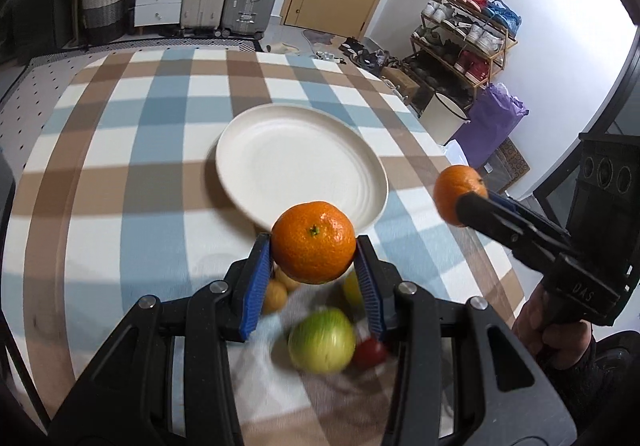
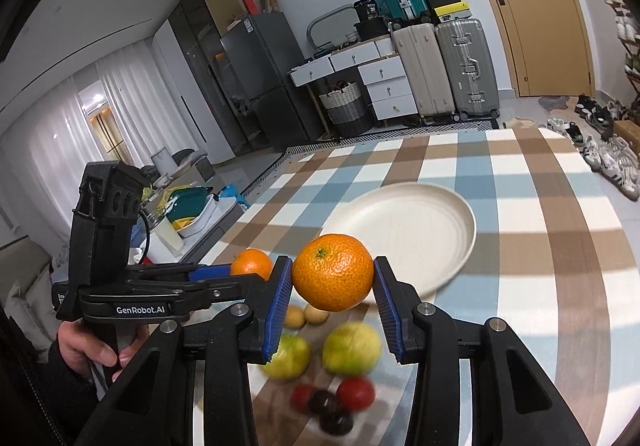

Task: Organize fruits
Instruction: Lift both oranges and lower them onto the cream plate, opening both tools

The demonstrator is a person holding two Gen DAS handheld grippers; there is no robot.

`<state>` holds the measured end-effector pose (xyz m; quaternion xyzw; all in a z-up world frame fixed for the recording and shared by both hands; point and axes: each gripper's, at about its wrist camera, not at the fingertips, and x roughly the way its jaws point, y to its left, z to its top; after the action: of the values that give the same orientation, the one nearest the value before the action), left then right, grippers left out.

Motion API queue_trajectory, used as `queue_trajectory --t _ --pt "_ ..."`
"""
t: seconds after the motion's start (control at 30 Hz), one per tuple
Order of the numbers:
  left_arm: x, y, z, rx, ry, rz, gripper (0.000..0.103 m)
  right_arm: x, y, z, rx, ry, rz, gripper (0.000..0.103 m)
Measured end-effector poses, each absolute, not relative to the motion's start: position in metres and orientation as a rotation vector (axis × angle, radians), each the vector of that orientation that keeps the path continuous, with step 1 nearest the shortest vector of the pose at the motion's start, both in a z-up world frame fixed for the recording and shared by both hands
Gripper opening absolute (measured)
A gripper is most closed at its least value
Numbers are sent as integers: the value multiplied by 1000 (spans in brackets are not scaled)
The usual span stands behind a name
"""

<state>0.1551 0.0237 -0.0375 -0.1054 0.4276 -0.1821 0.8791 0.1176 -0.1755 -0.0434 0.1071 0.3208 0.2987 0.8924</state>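
My left gripper (image 1: 314, 252) is shut on an orange mandarin (image 1: 313, 247) and holds it above the checked tablecloth, just short of the near rim of the empty white plate (image 1: 288, 154). My right gripper (image 2: 333, 274) is shut on a second mandarin (image 2: 333, 272), also lifted, near the plate (image 2: 420, 222). Each gripper shows in the other's view: the right one with its mandarin (image 1: 458, 192) at the right, the left one with its mandarin (image 2: 251, 263) at the left. Loose fruit lies on the cloth below: green fruits (image 1: 322, 340) (image 2: 351, 348), red ones (image 2: 355, 393), dark ones (image 2: 335, 421), small yellow ones (image 2: 314, 313).
The table (image 1: 120, 166) ends at the right, where a shoe rack (image 1: 464, 34), a white bin (image 1: 444, 114) and a purple bag stand on the floor. Suitcases (image 2: 444, 66) and drawers stand beyond the far edge.
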Motion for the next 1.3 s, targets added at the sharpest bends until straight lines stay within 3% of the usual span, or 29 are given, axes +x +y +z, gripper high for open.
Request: queue_trajectory --t 0.63,1.03,1.1,1.3 --pt "323 -12 -54 -158 981 -394 39 248 -177 -60 249 775 621 41" --pt "363 -22 -101 -172 1042 -389 39 292 -165 -102 259 838 558 42" --pt "364 -21 -104 -178 1041 -380 39 295 -163 -106 239 848 538 43" --pt "359 -17 -98 -167 1016 -360 47 292 -170 -102 245 811 516 60"
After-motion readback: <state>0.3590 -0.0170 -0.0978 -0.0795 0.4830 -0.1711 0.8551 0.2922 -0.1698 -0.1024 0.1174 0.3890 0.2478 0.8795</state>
